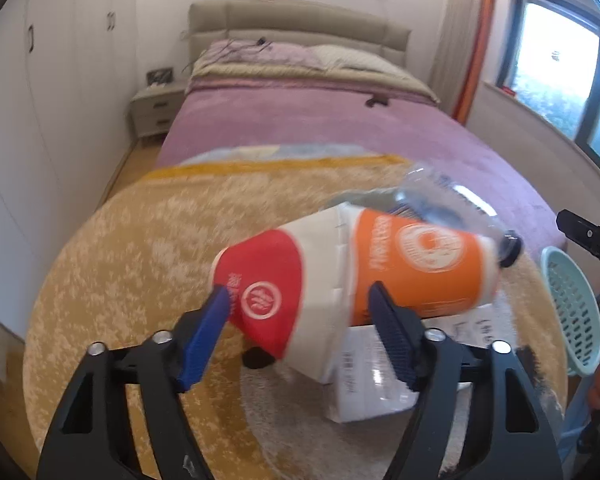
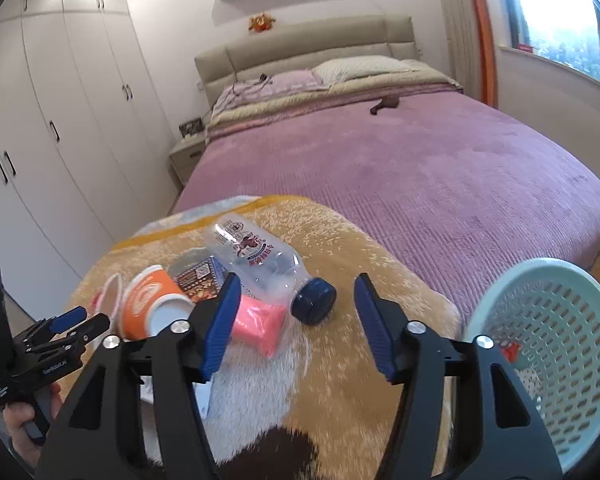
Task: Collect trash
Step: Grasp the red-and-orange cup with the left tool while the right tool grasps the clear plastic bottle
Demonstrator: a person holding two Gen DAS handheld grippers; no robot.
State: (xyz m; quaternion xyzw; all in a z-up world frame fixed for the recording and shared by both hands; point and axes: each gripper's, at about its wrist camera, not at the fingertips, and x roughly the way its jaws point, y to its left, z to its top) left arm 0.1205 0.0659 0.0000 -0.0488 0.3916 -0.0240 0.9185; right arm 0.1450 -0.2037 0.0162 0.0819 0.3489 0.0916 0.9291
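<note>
Red paper cup [image 1: 276, 300] at 12 o'clock between wide-open, empty left gripper [image 1: 300, 312]; close squarely, gently. Right gripper [image 2: 296, 316] open, empty.

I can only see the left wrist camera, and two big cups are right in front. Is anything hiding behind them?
Observer: Yes, a pink packet lies partly under the clear bottle.
Operator: Is the basket empty?
Observer: No, the basket has a red scrap inside.
Operator: What's the other gripper doing?
Observer: The right gripper is open, holding nothing, and points toward the bottle's dark cap.
</note>
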